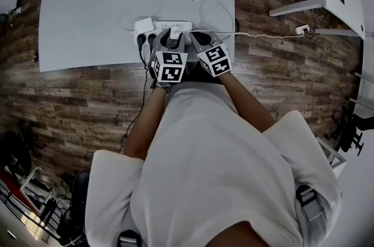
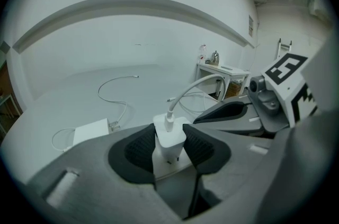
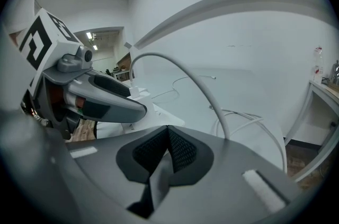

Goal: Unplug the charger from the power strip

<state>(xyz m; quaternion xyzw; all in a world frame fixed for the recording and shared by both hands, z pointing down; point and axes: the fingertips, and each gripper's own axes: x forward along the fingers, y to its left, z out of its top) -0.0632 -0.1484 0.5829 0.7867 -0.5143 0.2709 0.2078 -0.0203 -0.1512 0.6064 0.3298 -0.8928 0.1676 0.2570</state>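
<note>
A white charger [image 2: 170, 141] stands plugged in the white power strip [image 2: 183, 162], with a white cable [image 2: 193, 88] rising from its top. My left gripper [image 2: 169, 129] is shut on the charger, one black pad pressed on each side. In the head view the power strip [image 1: 165, 24] lies at the near edge of the white table [image 1: 87, 6]. There the left gripper [image 1: 170, 37] sits over the charger [image 1: 175, 33]. My right gripper [image 3: 168, 148] is shut with nothing between its pads. It hovers just right of the left one, at the strip's right end [image 1: 201, 37].
A white adapter brick [image 1: 144, 24] with a thin cable lies left of the charger. Black plugs [image 1: 142, 40] hang off the strip's left end. Loose white cables [image 1: 216, 6] curl on the table. A second socket block [image 1: 302, 29] lies on the wooden floor at right.
</note>
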